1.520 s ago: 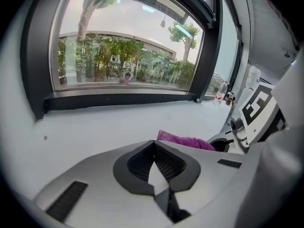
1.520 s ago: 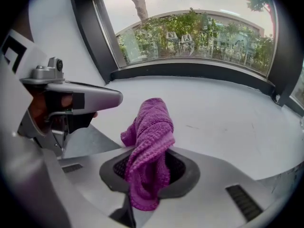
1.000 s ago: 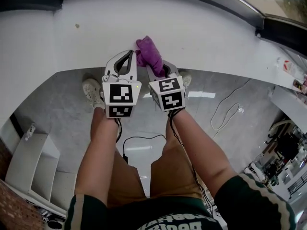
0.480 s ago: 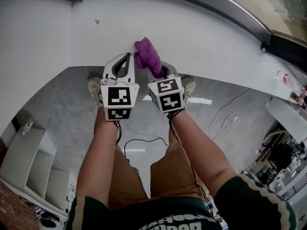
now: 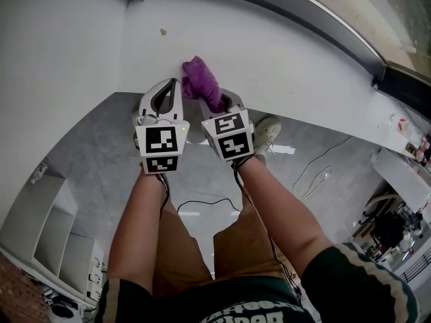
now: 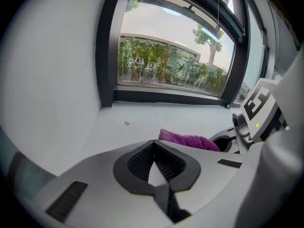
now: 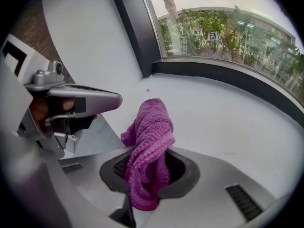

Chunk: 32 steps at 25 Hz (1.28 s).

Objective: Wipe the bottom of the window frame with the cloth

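Note:
A purple cloth [image 5: 201, 83] is bunched up and pinched in my right gripper [image 5: 217, 101], which is shut on it. The cloth [image 7: 151, 144] sticks up out of the jaws and hangs over the white sill [image 5: 289, 56]. My left gripper [image 5: 172, 84] is close beside it on the left, shut with nothing in it; in its own view the tips [image 6: 154, 145] meet, and the cloth [image 6: 189, 140] shows just to their right. The dark bottom bar of the window frame [image 6: 166, 97] runs along the far edge of the sill, well ahead of both grippers.
A white side wall [image 5: 60, 39] meets the sill at the left corner, next to the frame's dark upright [image 7: 135, 32]. A small brown speck [image 5: 162, 31] lies on the sill. Below are grey floor, a white cable [image 5: 316, 170] and a white shelf [image 5: 40, 227].
Both grippers, still side by side, have drifted a little left along the sill toward the corner, the cloth going with the right one. The jaws have not changed.

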Available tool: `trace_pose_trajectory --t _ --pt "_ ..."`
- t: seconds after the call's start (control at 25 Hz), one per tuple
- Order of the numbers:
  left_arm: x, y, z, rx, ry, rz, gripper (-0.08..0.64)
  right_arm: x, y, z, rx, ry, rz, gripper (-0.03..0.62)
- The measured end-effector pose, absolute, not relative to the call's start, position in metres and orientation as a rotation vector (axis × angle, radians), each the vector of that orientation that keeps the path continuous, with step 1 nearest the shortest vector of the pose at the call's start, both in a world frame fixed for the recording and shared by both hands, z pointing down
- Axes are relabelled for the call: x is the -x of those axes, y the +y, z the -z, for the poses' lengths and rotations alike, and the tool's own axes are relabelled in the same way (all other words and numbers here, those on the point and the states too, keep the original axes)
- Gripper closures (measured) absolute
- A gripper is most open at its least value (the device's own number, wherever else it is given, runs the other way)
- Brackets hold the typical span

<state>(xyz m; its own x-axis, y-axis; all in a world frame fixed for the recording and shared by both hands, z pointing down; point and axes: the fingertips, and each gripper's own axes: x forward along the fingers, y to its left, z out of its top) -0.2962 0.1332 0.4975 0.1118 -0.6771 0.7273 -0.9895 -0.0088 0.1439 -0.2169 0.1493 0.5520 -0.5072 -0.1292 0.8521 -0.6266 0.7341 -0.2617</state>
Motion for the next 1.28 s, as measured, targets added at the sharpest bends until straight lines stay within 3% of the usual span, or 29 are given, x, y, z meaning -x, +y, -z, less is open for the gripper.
trace_pose_trajectory --t 1.28 --pt "0.41 0.194 -0.496 -1.543 -1.776 -0.616 0.551 0.36 0.176 -0.551 -0.26 -2.131 -0.6 0.489"
